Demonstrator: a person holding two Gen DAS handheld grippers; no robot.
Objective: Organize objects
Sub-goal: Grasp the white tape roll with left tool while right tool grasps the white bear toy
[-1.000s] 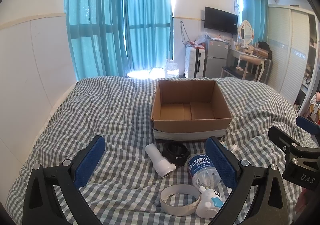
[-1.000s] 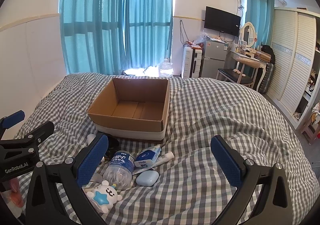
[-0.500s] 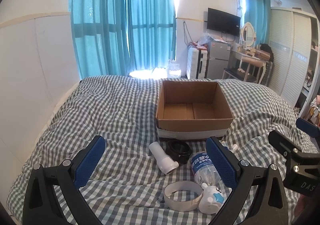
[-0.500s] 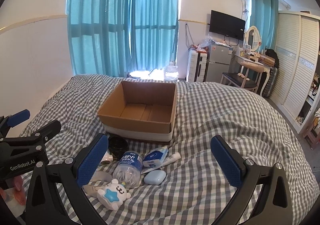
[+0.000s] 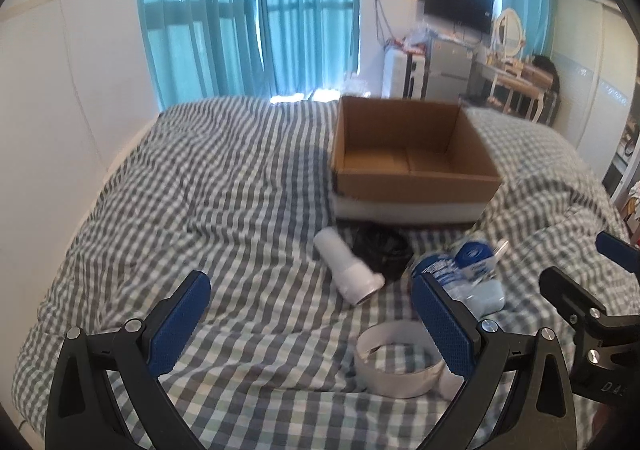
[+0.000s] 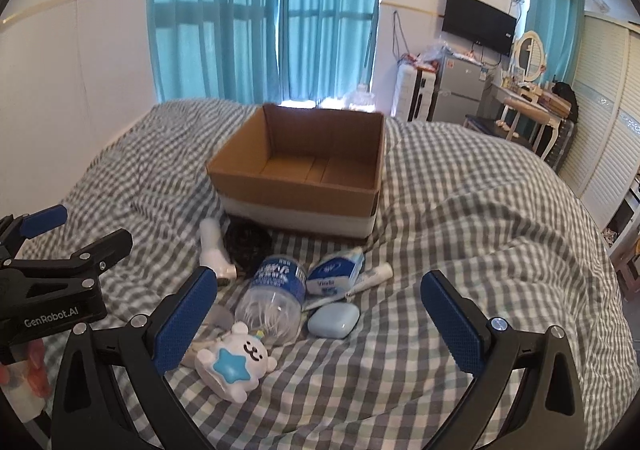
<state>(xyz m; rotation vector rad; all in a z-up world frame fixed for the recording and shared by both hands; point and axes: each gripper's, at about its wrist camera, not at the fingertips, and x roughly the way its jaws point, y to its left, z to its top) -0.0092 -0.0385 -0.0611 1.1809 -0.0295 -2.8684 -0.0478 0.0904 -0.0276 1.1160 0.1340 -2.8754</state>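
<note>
On the bed: my left gripper and right gripper hover low over the checked duvet, both with fingers spread wide apart and holding nothing.
Box: one open cardboard box sits on the duvet just beyond the clutter; nothing shows inside it.
Step in hand: I judge this the approach before the first pick, since nothing is packed yet.
Count, right view: one plastic water bottle lying down, one white bear toy with a blue star, one pale blue case, one blue-and-white tissue pack, one white tube, one white cylindrical bottle, one black object that I cannot identify.
Count, left view: one white tape ring lies nearest me, touching my right-hand finger's edge in the picture.
Layout: the things crowd together, several touching, just in front of the box.
Next move: I would choose an item at the edge of the pile, such as the bear toy, center my right fingers around it, close, then carry it over the box rim.
</note>
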